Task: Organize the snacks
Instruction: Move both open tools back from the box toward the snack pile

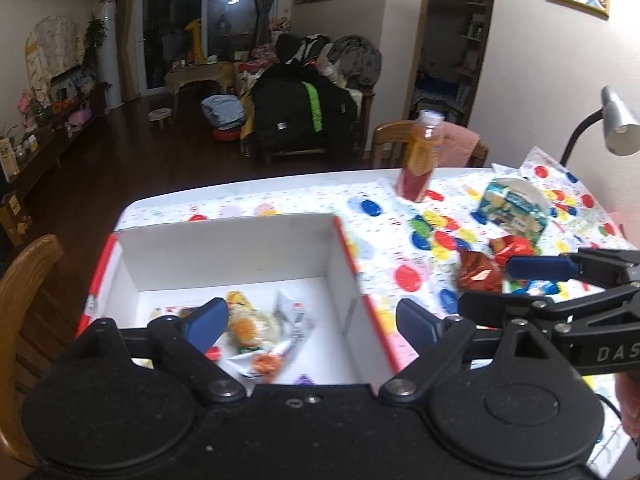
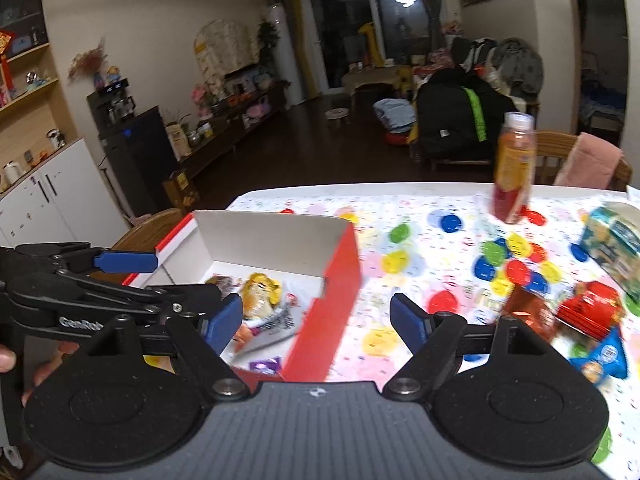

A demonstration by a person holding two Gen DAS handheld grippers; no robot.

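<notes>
Worktop (image 2: 420,208) with dotted cloth | both claws, left claw (image 1: 310,322) and right claw (image 2: 316,318), wide open, empty | box (image 1: 344,248) partly filled | next: right claw takes red packet (image 2: 588,310).

Right gripper (image 2: 316,320) spread wide, empty, above box (image 2: 340,264) edge on dotted tablecloth (image 2: 420,216). Snack packets (image 2: 264,292) lie inside box at 9 o'clock. Left gripper (image 2: 132,280) enters far left, open. Bottle (image 2: 514,168) upright at 1 o'clock; red packets (image 2: 588,308) at 3 o'clock.
</notes>
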